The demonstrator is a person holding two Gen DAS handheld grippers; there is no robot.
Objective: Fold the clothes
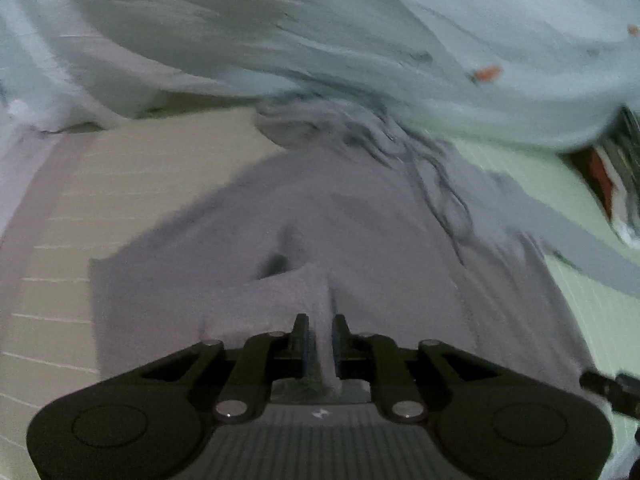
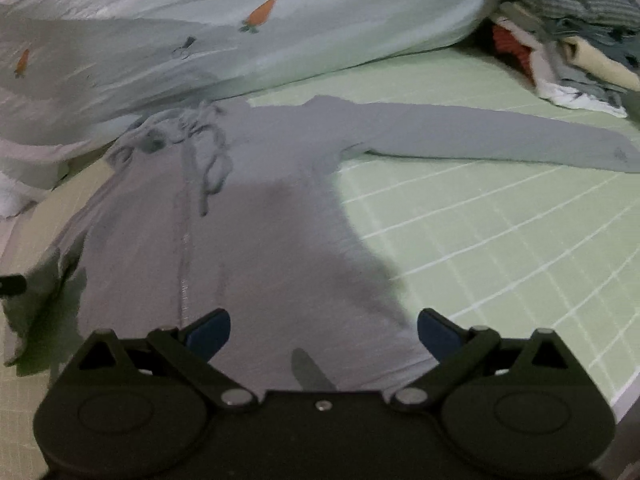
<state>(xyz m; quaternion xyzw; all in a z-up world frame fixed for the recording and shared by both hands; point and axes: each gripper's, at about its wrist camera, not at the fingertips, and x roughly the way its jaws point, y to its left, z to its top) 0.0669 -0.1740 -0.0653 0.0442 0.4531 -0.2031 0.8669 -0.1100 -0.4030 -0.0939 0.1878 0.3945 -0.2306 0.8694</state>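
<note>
A grey hooded top [image 2: 248, 240] lies spread flat on the pale green gridded mat [image 2: 500, 240], one sleeve stretched toward a heap of clothes [image 2: 568, 36]. The left gripper [image 1: 320, 334] has its jaws narrow around a raised fold of it (blur makes firm contact hard to confirm). The right gripper [image 2: 324, 334] hangs wide, empty, above the hem. A carrot-print quilt [image 2: 240, 12] lies behind.

My left gripper [image 1: 320, 330], jaws narrow around a fold of grey hoodie [image 1: 304, 220]; pale quilt [image 1: 360, 28] behind.
</note>
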